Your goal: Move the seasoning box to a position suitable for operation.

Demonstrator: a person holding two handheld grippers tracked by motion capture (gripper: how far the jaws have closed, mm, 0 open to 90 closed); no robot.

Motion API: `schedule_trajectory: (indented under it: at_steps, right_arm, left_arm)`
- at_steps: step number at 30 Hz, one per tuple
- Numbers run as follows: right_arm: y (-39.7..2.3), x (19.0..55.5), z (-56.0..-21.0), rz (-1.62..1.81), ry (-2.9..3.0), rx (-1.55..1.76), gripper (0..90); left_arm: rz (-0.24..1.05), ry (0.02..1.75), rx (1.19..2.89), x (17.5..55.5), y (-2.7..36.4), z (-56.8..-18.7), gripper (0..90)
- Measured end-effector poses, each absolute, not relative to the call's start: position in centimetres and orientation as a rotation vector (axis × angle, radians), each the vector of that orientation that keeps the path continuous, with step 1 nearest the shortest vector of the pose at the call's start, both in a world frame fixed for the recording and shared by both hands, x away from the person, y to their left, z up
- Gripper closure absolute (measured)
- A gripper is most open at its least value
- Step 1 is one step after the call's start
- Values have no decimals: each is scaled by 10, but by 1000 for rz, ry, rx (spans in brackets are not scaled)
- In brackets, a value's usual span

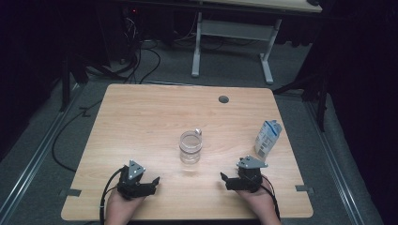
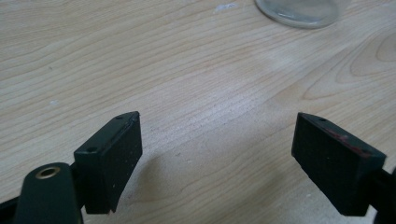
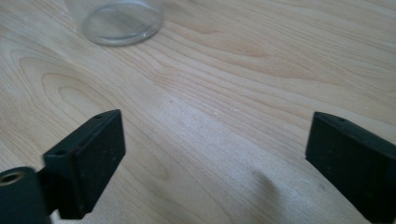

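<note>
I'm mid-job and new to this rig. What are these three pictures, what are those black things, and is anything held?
The wide picture looks down from above on a wooden table. A person's hands come in at the bottom, each holding a two-jaw tool: the left gripper and the right gripper. The other two pictures come from cameras on those grippers, looking along their black jaws. A clear glass jar stands mid-table, a small carton to its right. Both grippers are open and hold nothing.

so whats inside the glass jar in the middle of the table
The glass jar looks empty: its walls are clear, and the wooden table shows through its base in both gripper views. A small shiny object sits at its far rim; what it is cannot be told.
</note>
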State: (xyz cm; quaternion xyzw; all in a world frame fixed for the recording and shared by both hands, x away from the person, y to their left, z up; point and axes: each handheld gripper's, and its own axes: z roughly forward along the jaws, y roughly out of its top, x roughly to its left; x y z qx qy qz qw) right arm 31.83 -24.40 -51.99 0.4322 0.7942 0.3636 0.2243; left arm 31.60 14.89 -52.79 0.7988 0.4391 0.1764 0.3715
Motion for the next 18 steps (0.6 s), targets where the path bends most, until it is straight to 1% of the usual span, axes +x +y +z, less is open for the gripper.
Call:
schedule_trajectory:
  at_steps: [1, 2, 6, 9, 11, 12, 15, 18]
  right_arm:
    - [-244, 318, -520, 1003, 2191, 1192, 81]
    - [-249, 317, -519, 1037, 2187, 1195, 146]
    - [-255, 316, -518, 1075, 2176, 1221, 173]
    - [-259, 315, -518, 1088, 2166, 1237, 175]
    - [-261, 314, -517, 1099, 2162, 1246, 179]
    - [-262, 313, -517, 1111, 2155, 1246, 198]
    - [-263, 313, -517, 1122, 2155, 1246, 210]
    - [-263, 313, -517, 1111, 2157, 1241, 223]
  left_arm:
    - [452, 1126, 2048, 316, 149, -528, 167]
    - [427, 1140, 2019, 318, 151, -526, 167]
    - [424, 1135, 2012, 319, 152, -524, 172]
    - [427, 1132, 1999, 319, 151, -522, 182]
    - [418, 1121, 1985, 317, 149, -520, 207]
    - [421, 1107, 1986, 317, 147, -520, 208]
    - [417, 1102, 1990, 317, 146, -519, 208]
    - [423, 1096, 1993, 315, 146, -517, 240]
